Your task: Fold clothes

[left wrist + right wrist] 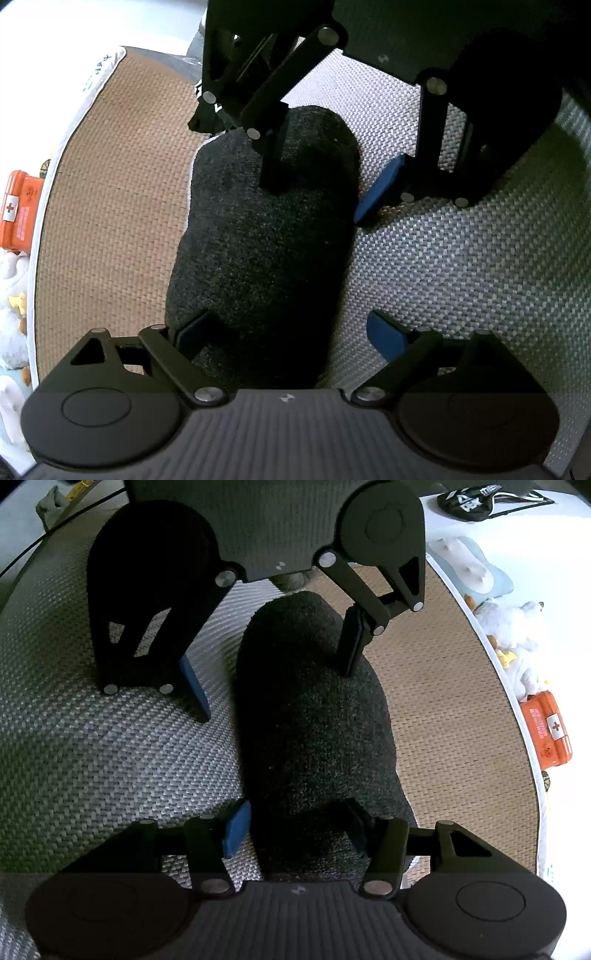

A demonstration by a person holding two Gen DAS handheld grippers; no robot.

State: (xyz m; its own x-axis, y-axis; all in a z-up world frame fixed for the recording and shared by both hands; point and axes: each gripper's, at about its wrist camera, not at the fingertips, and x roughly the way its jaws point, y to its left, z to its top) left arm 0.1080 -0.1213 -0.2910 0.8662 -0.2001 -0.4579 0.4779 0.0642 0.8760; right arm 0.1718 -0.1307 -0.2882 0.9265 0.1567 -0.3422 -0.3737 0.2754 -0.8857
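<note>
A dark grey garment [266, 236], folded into a thick bundle, lies along the seam between the tan half [110, 206] and the grey woven half [461, 280] of a round mat. My two grippers face each other over its ends. My left gripper [291, 336] straddles the near end; its blue pad [388, 339] stands clear of the cloth. In the right wrist view the garment [306, 709] runs away from me. My right gripper [295, 830] has its blue pad [236, 830] against one side and the other finger pressed into the cloth. The left gripper [271, 666] stands wide at the far end.
The mat's white rim [517, 701] curves along the tan side. Beyond it lie an orange first-aid case [546, 731], a white plush toy [513, 635] and a black printed bag [465, 498]. The orange case [18, 210] also shows at the left.
</note>
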